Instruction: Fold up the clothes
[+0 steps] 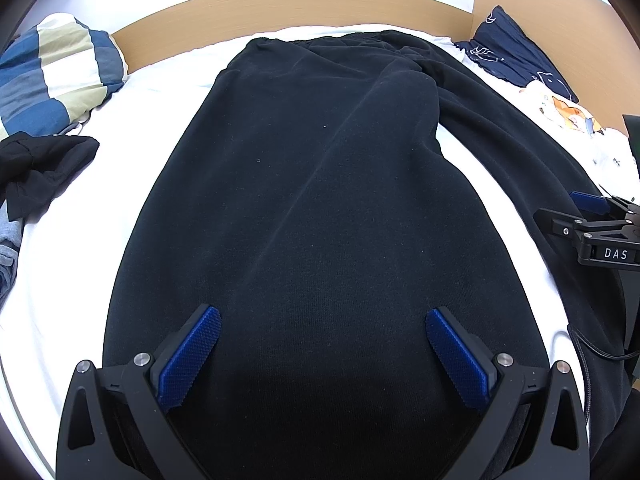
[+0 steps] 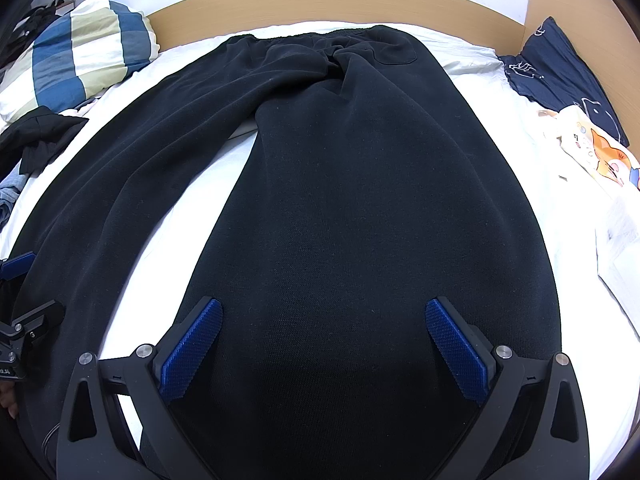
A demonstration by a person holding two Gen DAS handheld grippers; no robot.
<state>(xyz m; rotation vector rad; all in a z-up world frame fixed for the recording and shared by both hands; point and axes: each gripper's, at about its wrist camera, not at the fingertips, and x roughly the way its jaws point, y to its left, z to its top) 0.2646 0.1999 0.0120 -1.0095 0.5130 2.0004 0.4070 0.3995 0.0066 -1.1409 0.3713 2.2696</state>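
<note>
Black sweatpants [image 1: 304, 184] lie spread on the white bed sheet [image 1: 72, 280], waistband at the far end by the headboard, the two legs running toward me. My left gripper [image 1: 323, 318] hovers open over the lower part of the left leg, blue pads wide apart with nothing between them. Over the lower part of the right leg [image 2: 360, 208] my right gripper [image 2: 323, 312] is open too, holding nothing. The right gripper [image 1: 592, 220] also shows at the right edge of the left wrist view. The left gripper [image 2: 20, 300] appears at the left edge of the right wrist view.
A striped blue, white and beige pillow [image 1: 60, 76] sits at the far left with a crumpled black garment [image 1: 40, 168] beside it. A navy pillow [image 1: 516, 52] and a cartoon-print white cloth [image 2: 600, 160] lie at the right. A wooden headboard [image 1: 280, 4] bounds the far side.
</note>
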